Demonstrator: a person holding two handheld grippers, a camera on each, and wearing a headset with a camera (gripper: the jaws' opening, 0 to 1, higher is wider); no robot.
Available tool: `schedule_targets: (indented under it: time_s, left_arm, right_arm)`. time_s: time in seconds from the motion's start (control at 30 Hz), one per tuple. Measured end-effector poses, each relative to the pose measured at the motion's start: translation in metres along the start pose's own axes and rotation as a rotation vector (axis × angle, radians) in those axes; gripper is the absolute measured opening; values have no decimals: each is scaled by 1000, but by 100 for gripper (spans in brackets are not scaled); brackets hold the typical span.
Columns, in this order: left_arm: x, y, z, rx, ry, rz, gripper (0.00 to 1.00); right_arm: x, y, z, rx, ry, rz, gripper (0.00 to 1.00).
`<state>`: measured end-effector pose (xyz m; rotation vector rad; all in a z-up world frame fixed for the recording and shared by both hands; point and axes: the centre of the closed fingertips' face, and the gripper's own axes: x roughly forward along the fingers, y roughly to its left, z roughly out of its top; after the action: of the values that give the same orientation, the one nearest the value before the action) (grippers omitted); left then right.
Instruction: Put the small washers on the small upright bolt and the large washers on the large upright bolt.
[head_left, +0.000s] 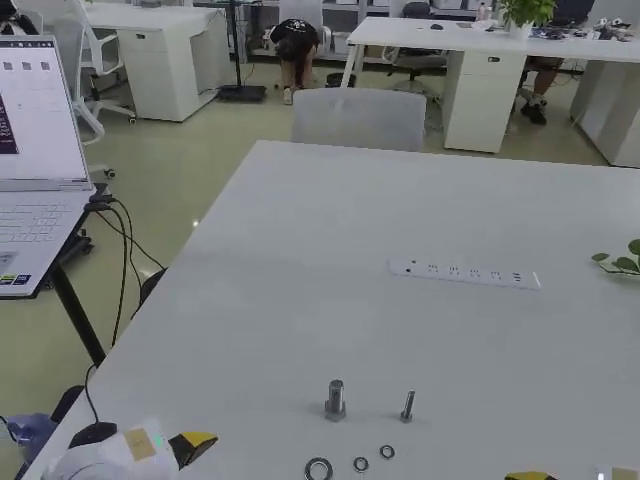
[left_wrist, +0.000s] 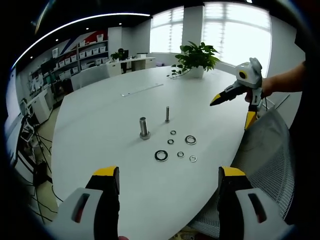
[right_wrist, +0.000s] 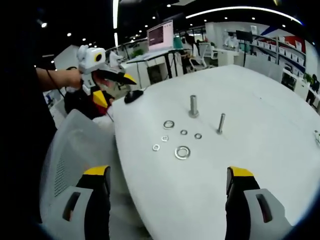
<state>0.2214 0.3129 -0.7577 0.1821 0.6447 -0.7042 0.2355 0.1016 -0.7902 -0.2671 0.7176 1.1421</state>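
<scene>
While large bolt (left_wrist: 144, 128) and small bolt (left_wrist: 167, 114) stand upright, 6 washers (left_wrist: 161, 155) lie nearby.

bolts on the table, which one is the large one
The large bolt, left of the pair in the head view: thicker, with a wider head at its base than the slim small bolt.

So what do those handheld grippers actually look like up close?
Both match. The left gripper and right gripper each have two black jaws capped with yellow tips, mounted on pale grey blocks with a dark slot. Seen from the other gripper's view, each body is white, with yellow and black parts beneath. The forearms behind them are bare, without sleeves.
</scene>
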Motion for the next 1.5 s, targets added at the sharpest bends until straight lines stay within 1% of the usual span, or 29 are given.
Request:
schedule_targets:
  time_s: [0.17, 0.23, 0.27, 0.3, 0.37, 0.47, 0.6, 0.63, 0.7, 0.77, 0.83, 1.03, 1.2, 1.27, 1.5]
  left_arm:
    - [-2, 4, 1, -6, -10, 10, 81]
    - [-3, 6, -1, -8, -6, 15, 80]
    - [-4, 6, -3, -15, 6, 12, 78]
    - [-4, 6, -4, -11, 11, 14, 78]
    - [-3, 7, -6, 0, 12, 17, 80]
    - [-3, 7, -8, -5, 17, 13, 80]
    - [-2, 9, -9, 0, 21, 15, 82]
    - [-1, 9, -9, 5, 18, 13, 82]
    - [0, 7, -11, 11, 27, 8, 82]
    - [1, 7, -11, 17, 30, 3, 82]
    - [2, 7, -12, 19, 38, -2, 82]
    - [5, 6, -12, 31, 36, -25, 81]
    - [6, 6, -13, 43, 42, -41, 80]
    - [7, 5, -13, 46, 39, -47, 80]
    - [7, 4, -13, 50, 35, -61, 78]
  right_arm:
    - [5, -4, 8, -24, 8, 8, 97]
    - [7, -8, 10, -39, 22, 9, 97]
    - [9, -9, 11, -52, 32, 12, 96]
    - [10, -10, 11, -62, 38, 13, 96]
    - [12, -12, 12, -87, 56, 13, 95]
    - [16, -14, 13, -101, 72, 16, 94]
    - [22, -16, 13, -136, 117, 27, 91]
    - [25, -16, 12, -148, 129, 32, 90]
    - [28, -18, 12, -160, 142, 32, 89]
    - [31, -17, 14, -166, 142, 36, 88]
    - [34, -18, 14, -175, 156, 37, 87]
    - [43, -19, 15, -202, 185, 45, 84]
    - [51, -21, 13, -237, 225, 52, 82]
    - [53, -19, 13, -243, 244, 65, 81]
    - [64, -21, 13, -298, 287, 80, 77]
